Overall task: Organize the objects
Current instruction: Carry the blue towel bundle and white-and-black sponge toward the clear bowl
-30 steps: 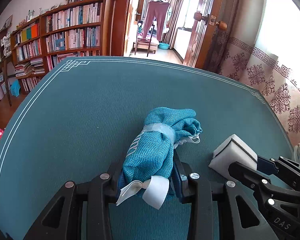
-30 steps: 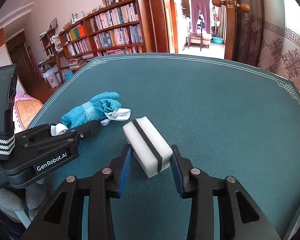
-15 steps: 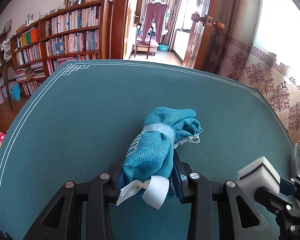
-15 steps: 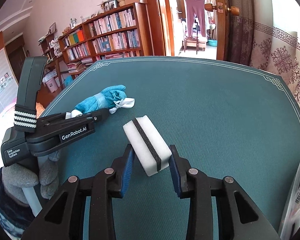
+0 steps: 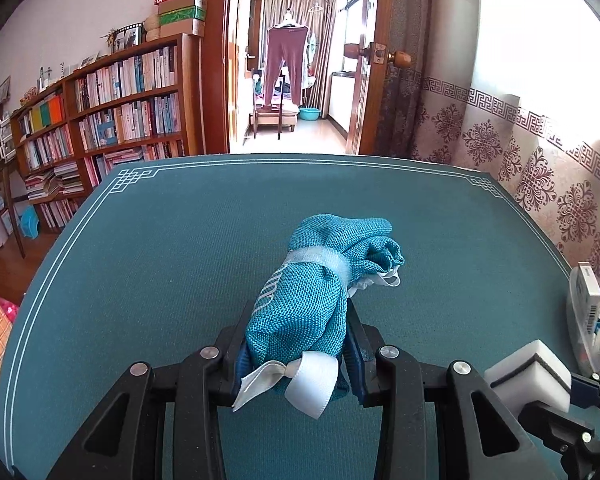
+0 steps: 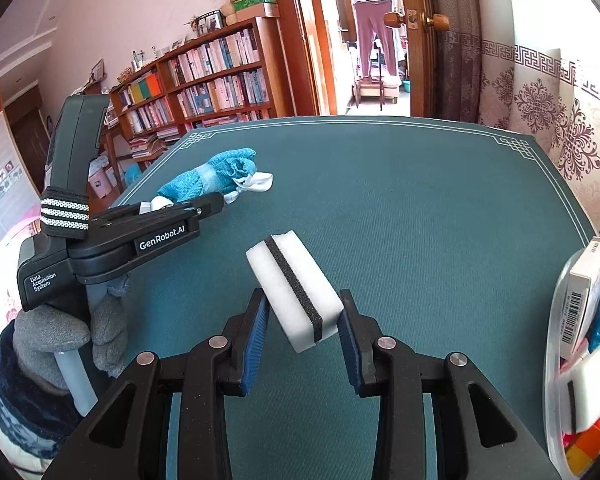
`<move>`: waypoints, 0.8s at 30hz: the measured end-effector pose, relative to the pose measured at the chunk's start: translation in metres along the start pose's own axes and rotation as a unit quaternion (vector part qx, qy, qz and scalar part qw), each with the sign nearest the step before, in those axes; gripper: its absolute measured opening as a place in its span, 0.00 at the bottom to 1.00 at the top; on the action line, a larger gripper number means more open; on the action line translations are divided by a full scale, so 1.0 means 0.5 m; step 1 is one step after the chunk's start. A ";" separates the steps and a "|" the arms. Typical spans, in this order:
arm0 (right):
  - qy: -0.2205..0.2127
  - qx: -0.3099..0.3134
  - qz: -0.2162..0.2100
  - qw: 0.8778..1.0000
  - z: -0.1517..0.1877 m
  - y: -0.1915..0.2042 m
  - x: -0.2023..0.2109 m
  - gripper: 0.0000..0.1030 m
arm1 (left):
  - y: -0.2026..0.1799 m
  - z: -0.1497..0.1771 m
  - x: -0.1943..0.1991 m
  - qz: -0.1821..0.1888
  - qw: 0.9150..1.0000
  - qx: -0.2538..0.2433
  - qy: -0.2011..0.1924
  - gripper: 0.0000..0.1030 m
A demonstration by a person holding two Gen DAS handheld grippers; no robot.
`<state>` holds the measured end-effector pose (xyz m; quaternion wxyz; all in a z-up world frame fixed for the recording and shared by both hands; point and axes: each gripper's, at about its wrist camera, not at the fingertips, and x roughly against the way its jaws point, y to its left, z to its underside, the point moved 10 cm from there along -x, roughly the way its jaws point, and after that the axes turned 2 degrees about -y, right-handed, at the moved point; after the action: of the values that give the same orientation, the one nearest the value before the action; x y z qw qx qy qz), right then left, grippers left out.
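A rolled teal knit cloth (image 5: 312, 300) tied with a white ribbon sticks out forward between the pads of my left gripper (image 5: 296, 344), which is shut on it. From the right wrist view the same cloth (image 6: 212, 176) shows at the tip of the left gripper (image 6: 204, 204), held by a grey-gloved hand (image 6: 60, 332). My right gripper (image 6: 302, 320) is shut on a white sponge (image 6: 292, 288) with a black stripe, held tilted above the teal table mat (image 6: 420, 200). That sponge (image 5: 528, 372) also appears low at the right of the left wrist view.
A clear plastic container (image 6: 556, 320) stands at the table's right edge, holding a barcoded box (image 6: 584, 292), another sponge and coloured blocks. A bookshelf (image 5: 112, 120) and an open doorway lie beyond the table's far edge. A patterned curtain hangs on the right.
The right gripper has carried the sponge to the right, bringing the container into view. The left gripper has shifted a little with the cloth. Both grips are unchanged.
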<state>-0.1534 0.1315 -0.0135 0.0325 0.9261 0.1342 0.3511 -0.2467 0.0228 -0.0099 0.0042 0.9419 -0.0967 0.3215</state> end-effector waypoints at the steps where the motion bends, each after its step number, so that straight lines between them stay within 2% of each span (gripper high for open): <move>1: -0.002 -0.002 0.000 1.000 0.002 -0.001 0.007 0.35 | -0.007 -0.002 0.003 0.000 1.000 -0.004 -0.002 0.39; 24: -0.022 -0.056 0.019 0.998 0.065 -0.071 0.127 0.35 | -0.109 0.012 0.043 0.028 0.997 -0.065 -0.016 0.39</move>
<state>-0.0942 0.1840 -0.0027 0.0803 0.9328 0.0956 0.3381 -0.2163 0.0721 0.0013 0.0547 0.9415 -0.1438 0.2997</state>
